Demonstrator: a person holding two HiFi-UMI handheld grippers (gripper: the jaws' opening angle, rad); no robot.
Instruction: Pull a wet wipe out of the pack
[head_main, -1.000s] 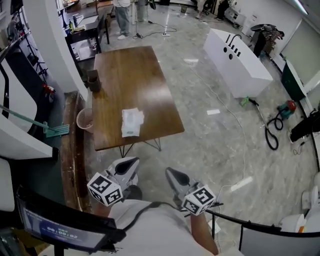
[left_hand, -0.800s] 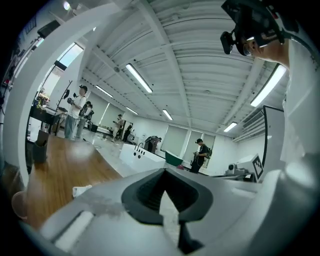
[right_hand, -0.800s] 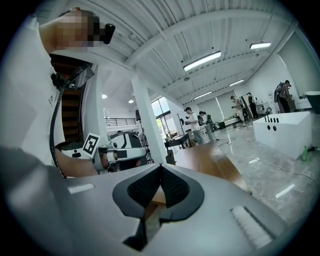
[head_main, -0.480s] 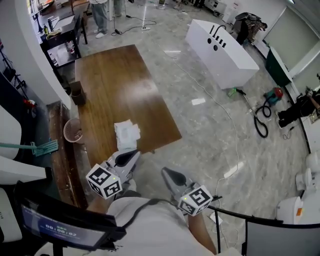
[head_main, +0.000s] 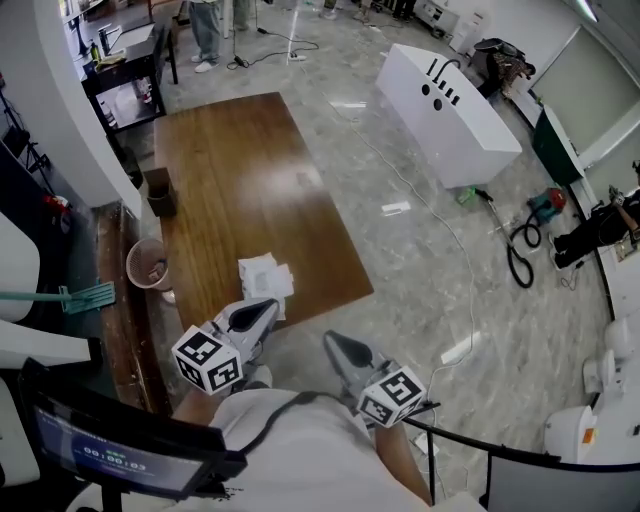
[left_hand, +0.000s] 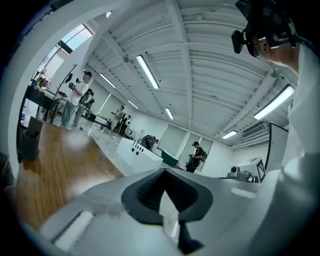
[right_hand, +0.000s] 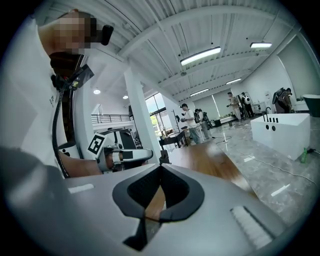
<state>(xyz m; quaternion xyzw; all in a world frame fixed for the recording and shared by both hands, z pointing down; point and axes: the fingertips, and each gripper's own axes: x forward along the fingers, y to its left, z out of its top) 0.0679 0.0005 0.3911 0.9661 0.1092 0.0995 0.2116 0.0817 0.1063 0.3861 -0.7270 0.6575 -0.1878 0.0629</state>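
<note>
A white wet wipe pack (head_main: 264, 274) lies flat on the brown wooden table (head_main: 240, 180), near its front edge. My left gripper (head_main: 268, 305) hovers just short of that edge, its tip close below the pack in the head view, jaws shut and empty (left_hand: 164, 170). Off the table's front right corner, over the floor, my right gripper (head_main: 332, 341) is also shut with nothing in it (right_hand: 160, 166). The right gripper view shows the left gripper (right_hand: 122, 156) to its left and the table top (right_hand: 200, 155) ahead. Neither gripper view shows the pack.
A small brown box (head_main: 158, 192) stands at the table's left edge. A round bin (head_main: 148, 262) and a green broom (head_main: 80, 296) sit on the floor to the left. A long white cabinet (head_main: 450, 100) and cables (head_main: 520, 250) lie to the right. People stand far behind.
The table and pack have come closer in the head view. Both grippers moved forward toward the table's front edge, still shut; the left one now nearly reaches the pack.
</note>
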